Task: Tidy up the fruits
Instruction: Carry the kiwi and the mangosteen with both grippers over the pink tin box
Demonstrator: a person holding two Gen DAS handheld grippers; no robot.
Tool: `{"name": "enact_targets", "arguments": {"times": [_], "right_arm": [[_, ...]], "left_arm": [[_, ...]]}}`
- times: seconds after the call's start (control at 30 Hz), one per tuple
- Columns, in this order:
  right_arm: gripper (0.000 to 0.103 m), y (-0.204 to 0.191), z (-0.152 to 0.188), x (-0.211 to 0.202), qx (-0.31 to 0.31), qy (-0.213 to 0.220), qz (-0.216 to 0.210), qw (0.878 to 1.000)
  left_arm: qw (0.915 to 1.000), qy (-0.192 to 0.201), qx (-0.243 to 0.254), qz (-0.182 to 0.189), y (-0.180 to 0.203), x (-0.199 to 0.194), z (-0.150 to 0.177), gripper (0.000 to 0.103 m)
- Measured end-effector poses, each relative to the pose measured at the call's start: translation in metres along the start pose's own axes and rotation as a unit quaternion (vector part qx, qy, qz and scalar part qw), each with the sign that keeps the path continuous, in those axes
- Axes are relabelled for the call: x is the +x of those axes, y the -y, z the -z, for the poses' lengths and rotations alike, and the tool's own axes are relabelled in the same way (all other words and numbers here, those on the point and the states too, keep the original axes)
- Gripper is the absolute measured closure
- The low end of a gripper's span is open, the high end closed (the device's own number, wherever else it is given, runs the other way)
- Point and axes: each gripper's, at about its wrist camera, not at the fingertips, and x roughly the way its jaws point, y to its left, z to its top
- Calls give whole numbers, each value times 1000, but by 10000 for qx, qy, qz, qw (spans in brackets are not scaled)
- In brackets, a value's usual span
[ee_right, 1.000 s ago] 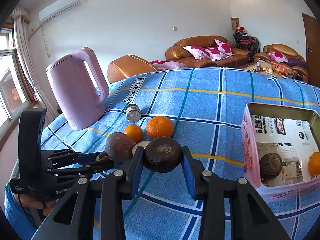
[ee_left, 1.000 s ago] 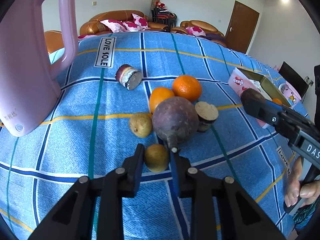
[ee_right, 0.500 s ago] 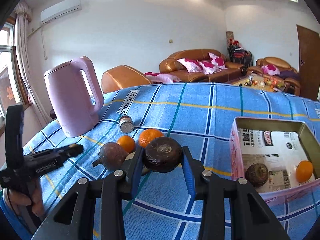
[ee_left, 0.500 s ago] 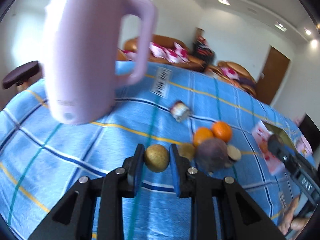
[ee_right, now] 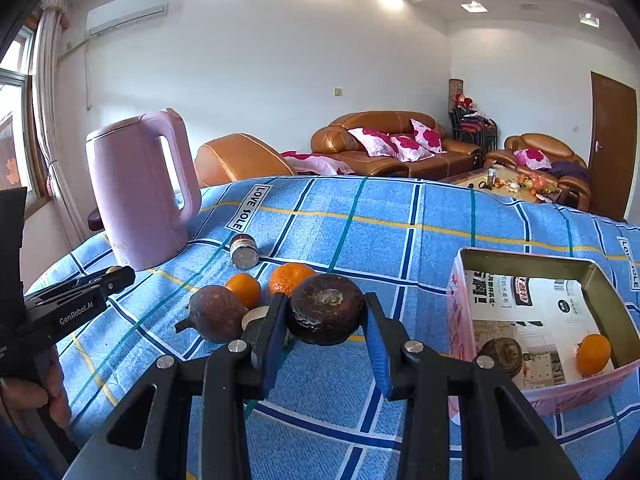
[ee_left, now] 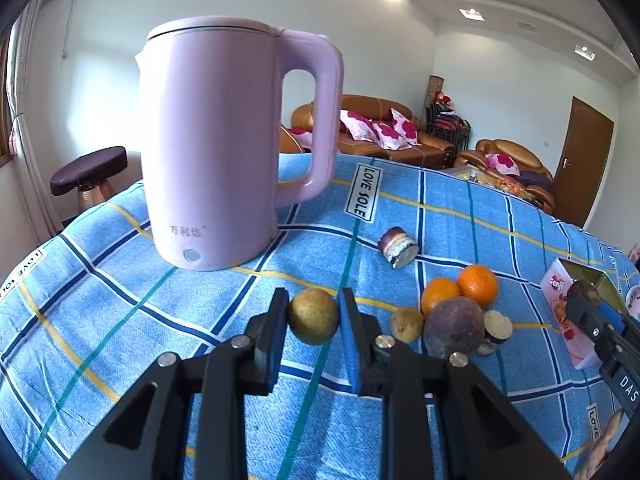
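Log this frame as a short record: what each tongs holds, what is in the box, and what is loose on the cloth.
left tongs: shut on a yellow-brown fruit
right tongs: shut on a dark brown fruit
box: one orange, one dark fruit
loose on cloth: two oranges, purple fruit, jar on its side
also there: pink kettle
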Motion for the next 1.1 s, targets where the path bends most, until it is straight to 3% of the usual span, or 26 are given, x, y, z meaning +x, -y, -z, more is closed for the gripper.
{"name": "enact_targets", "arguments": {"times": [0.57, 1.1], "right_arm": [[63, 2, 2, -2, -135, -61, 118, 9998], [63, 55, 6, -24, 9, 56, 551, 9985]], "left_arm": [[9993, 147, 336, -86, 27, -9, 4, 77], [9979, 144, 614, 160, 73, -12, 6, 77]]}}
